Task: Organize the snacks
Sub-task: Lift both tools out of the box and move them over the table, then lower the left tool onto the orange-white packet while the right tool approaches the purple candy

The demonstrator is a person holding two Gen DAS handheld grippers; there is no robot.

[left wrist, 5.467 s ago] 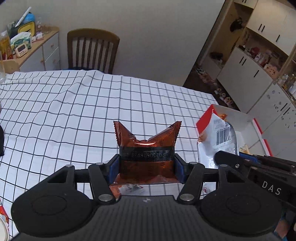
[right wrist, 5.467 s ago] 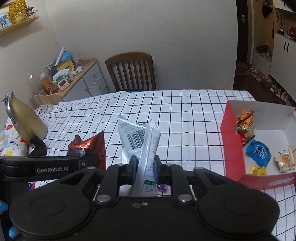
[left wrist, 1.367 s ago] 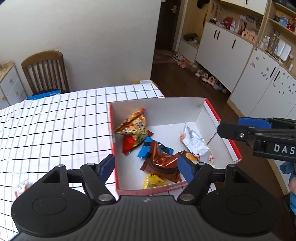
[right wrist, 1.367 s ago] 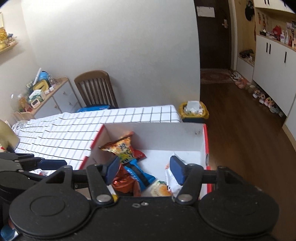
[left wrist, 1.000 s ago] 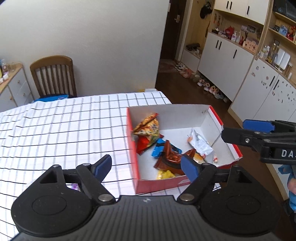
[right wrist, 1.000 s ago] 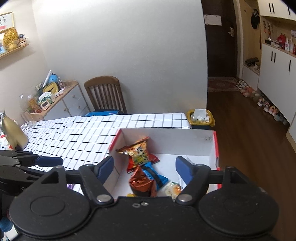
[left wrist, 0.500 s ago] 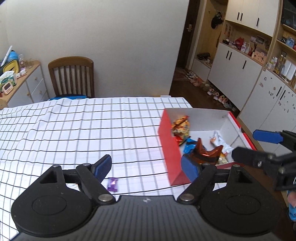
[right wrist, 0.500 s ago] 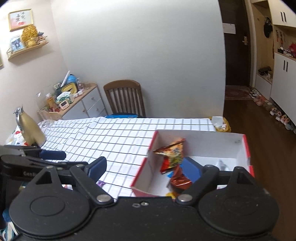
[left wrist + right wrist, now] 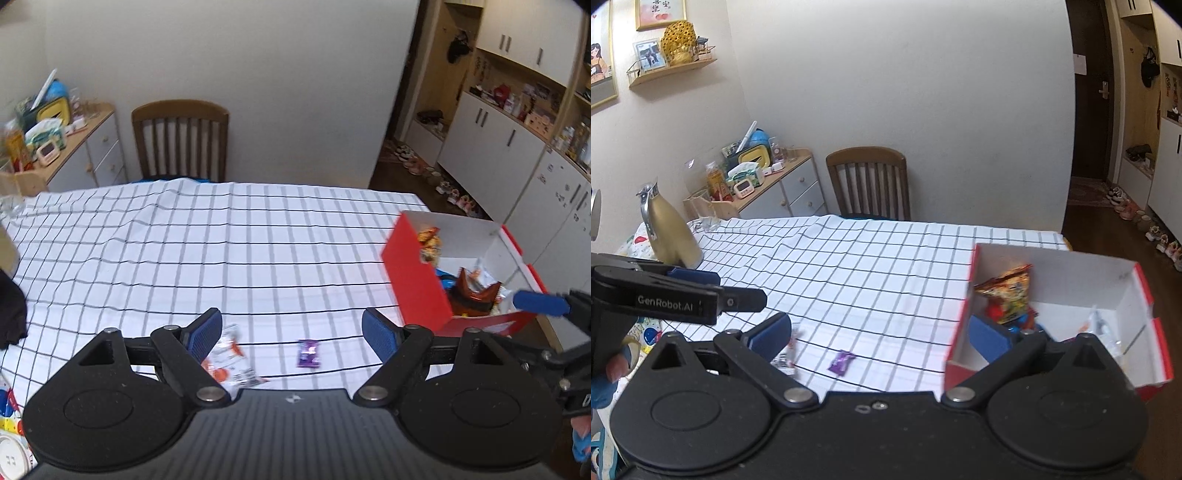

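Two loose snacks lie on the table (image 9: 258,236) outside the red box (image 9: 413,280): a small purple candy (image 9: 308,353) and a white-and-orange packet (image 9: 229,363). Both sit near the table's front edge, apart from each other, the candy between the packet and the box. The box stands at the table's right end and holds several packets, among them a brown foil packet (image 9: 474,297) and an orange chip bag (image 9: 1010,286). The left gripper (image 9: 291,334) hangs above the table with its fingers spread wide and nothing between them; the packet shows partly under its left finger pad. The right gripper (image 9: 882,334) is likewise spread and empty, with its right finger seen in front of the box's near wall. Judged step: pick up the remaining two items. Advice: take one item per gripper, the left on the packet and the right on the candy, since each lies nearer that side. Both are flat on the cloth, so come down steeply, straddle the item, and pinch a raised edge or seam. Risk: catching the cloth with the wrapper, or the thin candy slipping out. Lift clear of the box wall before releasing.
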